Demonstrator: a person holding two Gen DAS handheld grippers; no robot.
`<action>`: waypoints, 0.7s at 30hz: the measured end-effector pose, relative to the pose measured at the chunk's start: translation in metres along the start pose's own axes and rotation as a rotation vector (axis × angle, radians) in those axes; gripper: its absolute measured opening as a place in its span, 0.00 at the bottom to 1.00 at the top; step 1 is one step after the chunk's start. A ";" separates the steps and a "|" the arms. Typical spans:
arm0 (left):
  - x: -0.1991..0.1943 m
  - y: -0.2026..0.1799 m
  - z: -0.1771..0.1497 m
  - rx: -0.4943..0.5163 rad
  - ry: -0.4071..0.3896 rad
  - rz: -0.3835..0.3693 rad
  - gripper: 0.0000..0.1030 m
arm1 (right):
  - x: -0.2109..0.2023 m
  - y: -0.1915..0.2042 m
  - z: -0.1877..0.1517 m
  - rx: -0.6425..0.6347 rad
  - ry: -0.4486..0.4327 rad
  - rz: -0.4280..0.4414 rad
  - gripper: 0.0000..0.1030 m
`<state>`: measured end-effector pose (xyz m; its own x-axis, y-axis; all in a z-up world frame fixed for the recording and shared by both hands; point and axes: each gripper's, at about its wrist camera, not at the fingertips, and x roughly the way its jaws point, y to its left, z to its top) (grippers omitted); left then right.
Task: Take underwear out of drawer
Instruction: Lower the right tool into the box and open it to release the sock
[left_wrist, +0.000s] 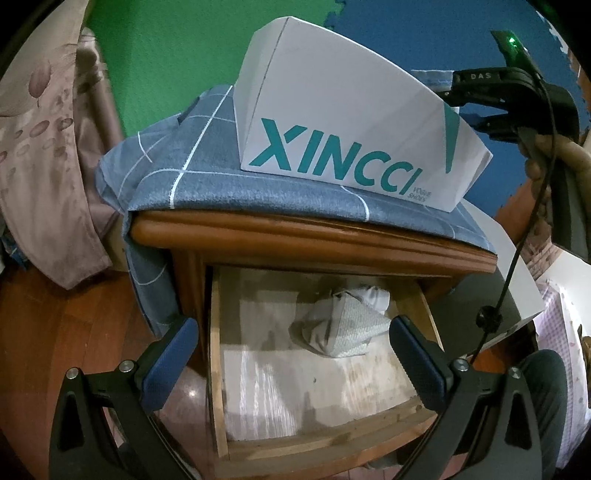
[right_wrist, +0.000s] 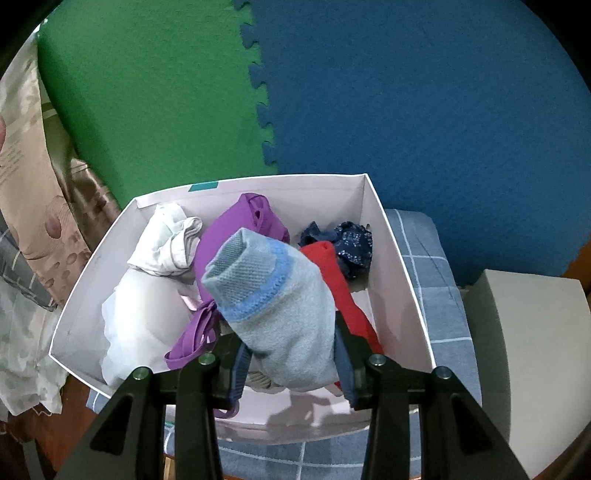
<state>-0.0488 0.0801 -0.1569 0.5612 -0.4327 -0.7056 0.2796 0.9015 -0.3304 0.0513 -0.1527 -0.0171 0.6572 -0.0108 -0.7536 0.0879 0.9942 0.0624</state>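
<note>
Two grippers are in my views. My right gripper (right_wrist: 291, 363) squeezes a rolled light-blue pair of underwear (right_wrist: 273, 306) over the white cardboard box (right_wrist: 391, 254) in the middle of its frame. Purple, red, dark-blue and white clothes lie inside. My left gripper (left_wrist: 293, 352) has wide-open jaws and holds nothing. It hangs over the open wooden drawer (left_wrist: 218, 369) at the bottom of its frame. One crumpled grey-white pair of underwear (left_wrist: 341, 328) lies at the drawer's back right.

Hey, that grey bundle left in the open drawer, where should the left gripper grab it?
Pinch the raised crumpled peak of the grey underwear, coming down from above through the drawer's open top. It bunches upward there, while its edges lie flat on the drawer floor. The left gripper is already open.
</note>
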 end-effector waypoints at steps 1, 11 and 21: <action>0.000 0.000 0.000 0.000 0.001 0.000 0.99 | 0.000 -0.001 0.001 0.003 -0.003 -0.005 0.39; 0.003 -0.001 0.000 -0.001 0.011 0.004 0.99 | 0.003 -0.021 0.026 0.040 -0.018 -0.052 0.39; 0.008 -0.003 0.000 -0.002 0.029 0.006 0.99 | 0.025 -0.031 0.028 0.047 0.032 -0.065 0.40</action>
<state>-0.0453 0.0739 -0.1617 0.5400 -0.4268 -0.7254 0.2748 0.9041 -0.3273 0.0856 -0.1864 -0.0194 0.6244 -0.0712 -0.7779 0.1650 0.9854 0.0422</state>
